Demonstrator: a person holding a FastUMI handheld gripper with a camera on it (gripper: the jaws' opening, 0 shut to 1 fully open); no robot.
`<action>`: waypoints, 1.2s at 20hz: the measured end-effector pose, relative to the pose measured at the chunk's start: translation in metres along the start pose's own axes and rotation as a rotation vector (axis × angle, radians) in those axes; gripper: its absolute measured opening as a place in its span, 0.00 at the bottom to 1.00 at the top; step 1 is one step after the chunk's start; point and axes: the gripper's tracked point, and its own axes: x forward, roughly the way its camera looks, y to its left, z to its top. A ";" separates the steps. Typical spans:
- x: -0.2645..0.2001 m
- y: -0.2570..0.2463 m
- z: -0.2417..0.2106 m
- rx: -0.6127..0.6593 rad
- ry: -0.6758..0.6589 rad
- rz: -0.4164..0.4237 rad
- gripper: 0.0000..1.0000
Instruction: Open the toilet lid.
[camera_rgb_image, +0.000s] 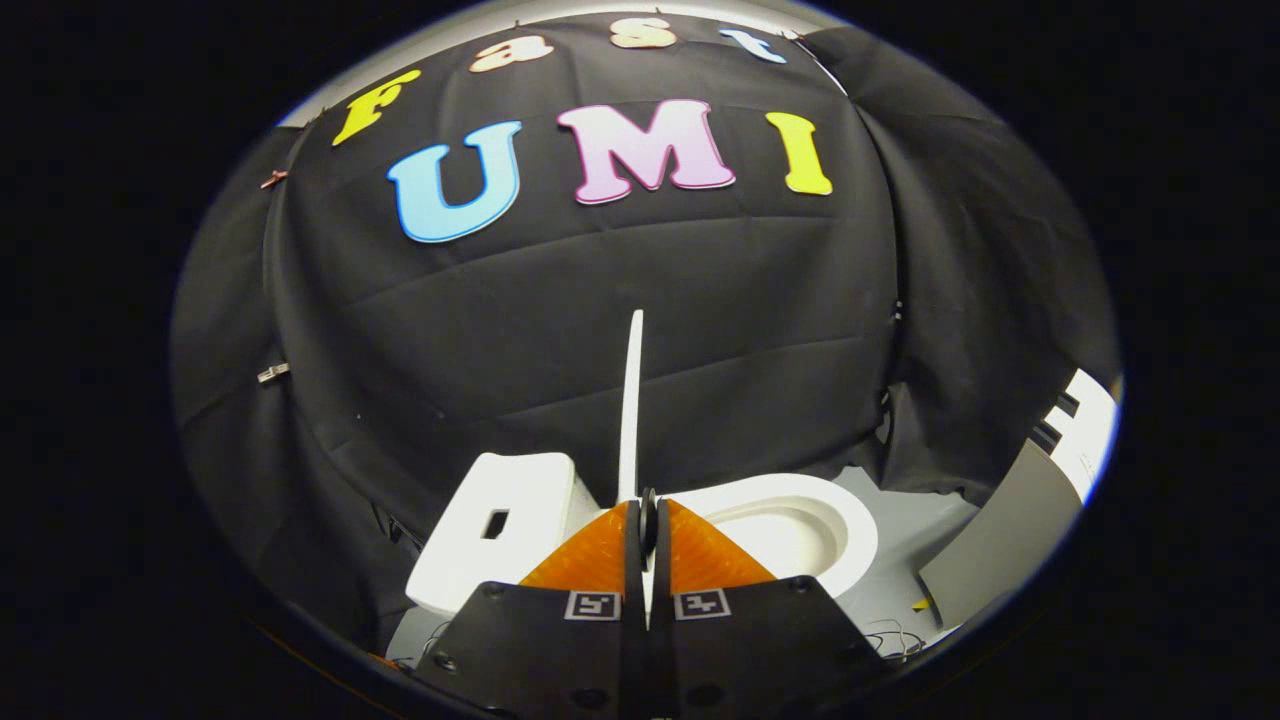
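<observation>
Gripper view: your gripper (647, 535) has its two orange fingers (590, 562) drawn close together, pinching the thin white toilet lid (631, 400) between them. Both pads press on the lid's edge near its lower end. The lid stands upright and edge-on, rising straight up from the fingertips against the black cloth wall (500, 330).

Taking the lid as landmark: the white toilet bowl (800, 525) lies just right of it, its seat rim uncovered and the hollow of the bowl showing. The white tank (500, 540) sits just left of it, with a dark rectangular slot on its top face. A grey panel (1000, 540) leans well to the right of the lid, beyond the bowl. Thin wires (900, 640) lie on the grey floor (915, 525) below the bowl, right of your fingers.
</observation>
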 end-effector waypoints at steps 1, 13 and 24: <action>0.001 0.010 0.000 -0.016 -0.002 -0.004 0.05; 0.002 0.126 -0.030 -0.184 -0.002 0.044 0.05; 0.008 0.163 -0.047 -0.240 0.005 0.029 0.05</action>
